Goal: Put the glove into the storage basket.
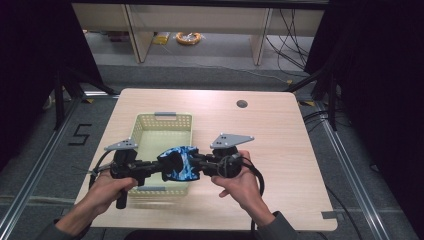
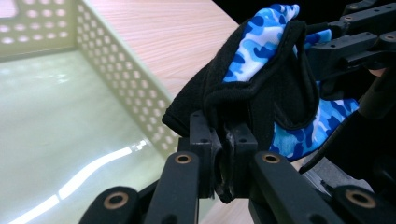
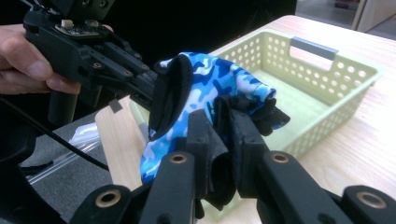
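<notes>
Your two hands came in at the near edge of the worktop (image 1: pixel 280 165), each carrying one gripper, and between them hung a single piece of blue camouflage cloth with black lining (image 1: pixel 179 164). You had the left gripper (image 1: pixel 150 169) clenched on the black hem at one end; in the left gripper view its fingers (image 2: pixel 204 140) pinched that edge tight. You had the right gripper (image 1: pixel 201 163) clamped on the opposite end, where the right gripper view showed dark fabric bunched between its fingers (image 3: pixel 243 140). Stretched loosely from one grip to the other, the cloth was clear of the worktop and hung over the near rim of the one pale green perforated basket (image 1: pixel 145 125).

Judged from that pose, the pick-up was finished and the carry nearly so: the cloth was lifted, shared between both grippers and lined up with the basket. What remained, by the look of it, was to bring it over the opening, lower it and let go, since the basket's floor lay bare.

Count: one cloth, one basket with two grey handles, two grippers. Farther off, one dark round hole (image 1: pixel 242 104) marked the far side of the worktop, and beyond it, on the floor, lay one yellow coil (image 1: pixel 188 37).
</notes>
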Demonstrator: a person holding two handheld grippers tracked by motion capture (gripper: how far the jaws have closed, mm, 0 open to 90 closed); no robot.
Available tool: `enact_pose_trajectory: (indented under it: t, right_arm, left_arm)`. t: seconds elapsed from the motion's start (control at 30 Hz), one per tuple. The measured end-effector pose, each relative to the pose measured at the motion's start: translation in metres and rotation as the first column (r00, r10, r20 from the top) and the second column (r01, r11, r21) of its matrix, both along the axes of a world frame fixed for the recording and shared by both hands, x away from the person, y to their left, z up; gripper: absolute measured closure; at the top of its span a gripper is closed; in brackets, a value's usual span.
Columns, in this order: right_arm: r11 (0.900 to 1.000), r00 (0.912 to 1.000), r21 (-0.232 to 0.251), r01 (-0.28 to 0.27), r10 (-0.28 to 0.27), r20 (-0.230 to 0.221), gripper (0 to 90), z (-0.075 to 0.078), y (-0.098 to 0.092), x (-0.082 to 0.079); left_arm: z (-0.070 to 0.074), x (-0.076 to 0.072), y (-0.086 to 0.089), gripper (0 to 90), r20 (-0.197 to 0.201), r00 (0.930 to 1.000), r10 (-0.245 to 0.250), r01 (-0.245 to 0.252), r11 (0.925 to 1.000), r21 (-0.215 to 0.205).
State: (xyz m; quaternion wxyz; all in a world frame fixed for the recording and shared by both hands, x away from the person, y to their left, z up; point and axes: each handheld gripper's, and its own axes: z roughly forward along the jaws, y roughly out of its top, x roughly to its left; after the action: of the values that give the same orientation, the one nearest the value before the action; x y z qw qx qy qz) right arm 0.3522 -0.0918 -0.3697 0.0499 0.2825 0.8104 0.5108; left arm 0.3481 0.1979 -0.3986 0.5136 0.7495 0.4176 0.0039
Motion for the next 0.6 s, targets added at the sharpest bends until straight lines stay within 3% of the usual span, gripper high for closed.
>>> enact_pose_trajectory:
  t: [0.07, 0.17, 0.27, 0.33, 0.6]
  right_arm:
    - [1.0, 0.9997, -0.007, 0.008, -0.009, -0.024, 80.2, 0.0, 0.008, 0.002]
    - [1.0, 0.9999, -0.017, -0.015, 0.015, -0.002, 80.2, -0.002, 0.02, 0.01]
    - [1.0, 0.9996, -0.019, -0.024, 0.024, -0.013, 80.3, -0.007, 0.033, 0.016]
    - [0.999, 0.9985, -0.029, -0.028, 0.026, -0.048, 80.2, -0.01, 0.042, 0.017]
    - [0.997, 0.9955, -0.069, -0.038, 0.031, -0.089, 80.2, -0.03, 0.069, 0.028]
  left_arm:
    - [0.0, 0.003, 0.007, 83.5, -0.003, 1.0, 0.008, -0.008, 1.0, 0.005]
    - [-0.002, 0.006, 0.02, 83.4, -0.013, 0.9996, 0.025, -0.024, 0.9996, 0.01]
    - [-0.007, 0.008, 0.028, 83.4, -0.031, 0.9987, 0.039, -0.039, 0.9991, 0.015]
    - [-0.011, 0.01, 0.035, 83.4, -0.041, 0.998, 0.048, -0.047, 0.9985, 0.027]
    - [-0.028, 0.016, 0.055, 83.4, -0.086, 0.9928, 0.084, -0.08, 0.9957, 0.048]
